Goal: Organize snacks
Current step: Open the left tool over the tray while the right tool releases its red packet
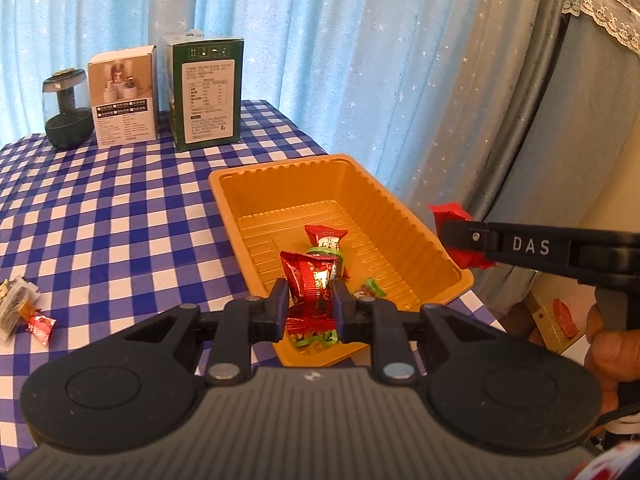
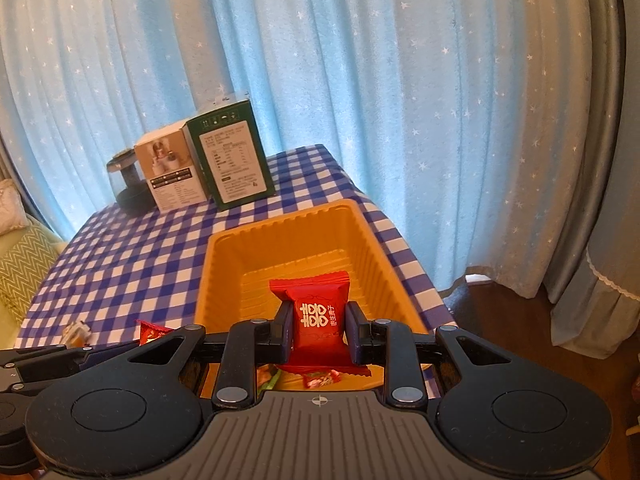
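Left gripper (image 1: 310,304) pinching shiny red candy (image 1: 310,284) above near end of orange tray (image 1: 276,172). Right gripper (image 2: 318,330) clamped on red packet (image 2: 316,312) over same tray.

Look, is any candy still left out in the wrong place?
Yes. A red candy and some pale wrapped snacks lie loose on the checked tablecloth, away from the orange tray holding the other sweets.

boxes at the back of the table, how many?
2: white box beside the dark jar; green box right of it. Nothing seems hidden.
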Available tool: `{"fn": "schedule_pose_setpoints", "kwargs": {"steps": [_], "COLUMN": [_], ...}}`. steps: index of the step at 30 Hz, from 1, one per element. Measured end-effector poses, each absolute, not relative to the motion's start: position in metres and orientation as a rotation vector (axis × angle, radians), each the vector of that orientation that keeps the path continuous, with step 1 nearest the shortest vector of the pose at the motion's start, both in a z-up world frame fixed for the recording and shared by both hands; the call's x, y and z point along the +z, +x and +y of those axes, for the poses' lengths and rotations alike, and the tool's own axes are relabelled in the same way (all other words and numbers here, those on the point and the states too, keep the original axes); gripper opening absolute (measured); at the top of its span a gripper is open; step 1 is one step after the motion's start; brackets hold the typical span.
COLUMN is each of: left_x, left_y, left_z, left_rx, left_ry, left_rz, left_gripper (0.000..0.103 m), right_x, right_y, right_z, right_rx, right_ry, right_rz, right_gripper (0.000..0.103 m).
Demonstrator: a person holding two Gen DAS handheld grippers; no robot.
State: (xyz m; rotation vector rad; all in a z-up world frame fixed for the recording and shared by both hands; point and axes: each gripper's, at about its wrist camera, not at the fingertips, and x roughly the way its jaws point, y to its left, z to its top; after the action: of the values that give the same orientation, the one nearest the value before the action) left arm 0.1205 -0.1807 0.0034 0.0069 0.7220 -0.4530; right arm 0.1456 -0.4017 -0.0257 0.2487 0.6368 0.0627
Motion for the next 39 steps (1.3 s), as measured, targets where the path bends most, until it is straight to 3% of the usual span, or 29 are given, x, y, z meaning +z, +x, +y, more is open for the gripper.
{"fn": "schedule_pose_setpoints", "kwargs": {"steps": [34,37,39], "left_x": [-0.017,-0.019,-0.019], "left_y": [0.232,0.233,0.231], "left_z": [-0.215,-0.216,-0.214], "left_rx": [-0.445,-0.435,-0.436], "left_ry": [0.012,0.022,0.025], "left_rz": [0.770,0.774,0.767], "left_gripper": [0.021,0.042,0.043], "right_x": [-0.059,-0.061,-0.062], "right_y": [0.258,0.258,0.257], "right_z": [-0.418,-0.417,-0.418], "right_rx": [0.093,0.091,0.089], "right_ry": [0.247,0.245,0.244], "right_rz": [0.749,0.755,0.757], "right_gripper": [0.027,0.027,0.027]}}
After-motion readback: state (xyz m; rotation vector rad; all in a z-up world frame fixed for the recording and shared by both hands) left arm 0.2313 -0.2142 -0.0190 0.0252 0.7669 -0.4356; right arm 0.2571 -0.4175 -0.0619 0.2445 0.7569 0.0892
